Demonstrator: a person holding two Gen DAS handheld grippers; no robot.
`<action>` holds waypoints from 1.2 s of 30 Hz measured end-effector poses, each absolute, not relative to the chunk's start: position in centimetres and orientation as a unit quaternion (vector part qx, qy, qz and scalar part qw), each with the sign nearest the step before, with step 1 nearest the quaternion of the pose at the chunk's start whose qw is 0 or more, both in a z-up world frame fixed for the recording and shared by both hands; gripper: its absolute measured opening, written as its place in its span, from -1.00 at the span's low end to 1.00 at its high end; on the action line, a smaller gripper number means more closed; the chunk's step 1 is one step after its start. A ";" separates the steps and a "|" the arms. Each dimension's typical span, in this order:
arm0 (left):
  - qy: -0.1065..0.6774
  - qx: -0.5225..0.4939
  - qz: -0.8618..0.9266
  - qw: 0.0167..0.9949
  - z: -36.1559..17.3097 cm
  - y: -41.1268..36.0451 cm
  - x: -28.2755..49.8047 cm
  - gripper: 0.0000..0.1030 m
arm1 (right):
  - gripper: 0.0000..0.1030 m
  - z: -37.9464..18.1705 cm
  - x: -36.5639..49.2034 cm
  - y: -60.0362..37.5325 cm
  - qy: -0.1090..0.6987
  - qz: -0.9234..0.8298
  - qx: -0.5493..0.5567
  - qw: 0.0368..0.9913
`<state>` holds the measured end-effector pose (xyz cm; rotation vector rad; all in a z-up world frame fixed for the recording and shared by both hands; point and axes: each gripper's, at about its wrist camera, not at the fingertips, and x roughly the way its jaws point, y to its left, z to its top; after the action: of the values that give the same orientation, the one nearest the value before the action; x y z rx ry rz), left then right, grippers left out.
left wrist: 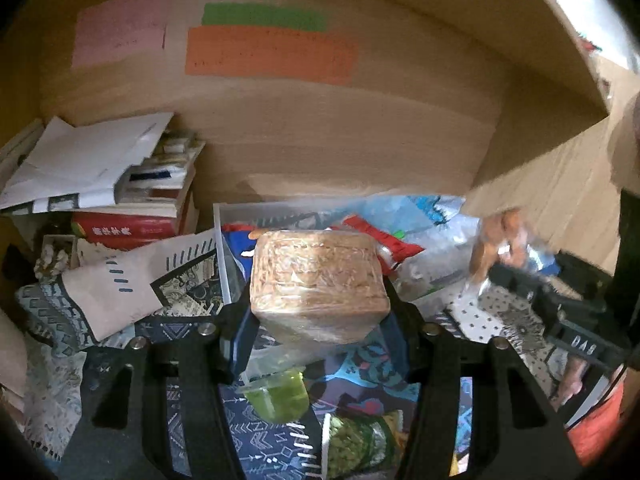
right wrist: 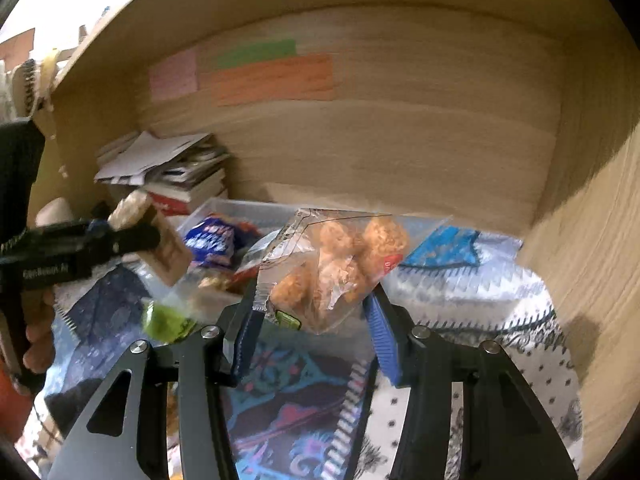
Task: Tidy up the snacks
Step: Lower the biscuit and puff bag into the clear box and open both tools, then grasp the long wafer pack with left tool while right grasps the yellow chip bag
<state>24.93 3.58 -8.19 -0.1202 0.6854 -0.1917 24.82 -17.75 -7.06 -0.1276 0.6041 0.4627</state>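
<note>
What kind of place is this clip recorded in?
Probably a home desk or shelf nook: wood panels enclose it, sticky notes are on the back wall, books are stacked at the left, and a clear bin of snacks stands on a patterned cloth.

wood alcove wall (left wrist: 340,136) | coloured paper notes (left wrist: 272,54) | book stack (left wrist: 132,200)

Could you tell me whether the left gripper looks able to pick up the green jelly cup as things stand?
Probably not: the left gripper is shut on a wrapped noodle block, so its jaws are taken; the green jelly cup lies just below it.
</note>
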 end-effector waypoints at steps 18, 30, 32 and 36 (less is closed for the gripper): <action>0.373 -0.044 -0.073 0.924 -12.0 4.0 28.3 0.08 | -0.07 -11.5 30.1 -16.0 0.372 0.223 -0.070 0.898; 0.347 -0.031 -0.055 0.936 -9.9 4.1 25.2 0.41 | 0.46 -9.5 27.5 -16.8 0.352 0.209 -0.086 0.908; 0.338 -0.032 -0.058 0.939 -9.1 4.3 24.0 0.45 | 0.47 -8.9 26.6 -17.0 0.345 0.214 -0.084 0.910; 0.322 -0.033 -0.059 0.944 -8.0 4.6 22.2 0.62 | 0.50 -7.6 24.2 -16.9 0.328 0.230 -0.084 0.913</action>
<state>22.18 4.57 -8.01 -0.0666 0.6561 -0.1207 24.18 -16.90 -7.64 -0.1729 0.6753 0.4732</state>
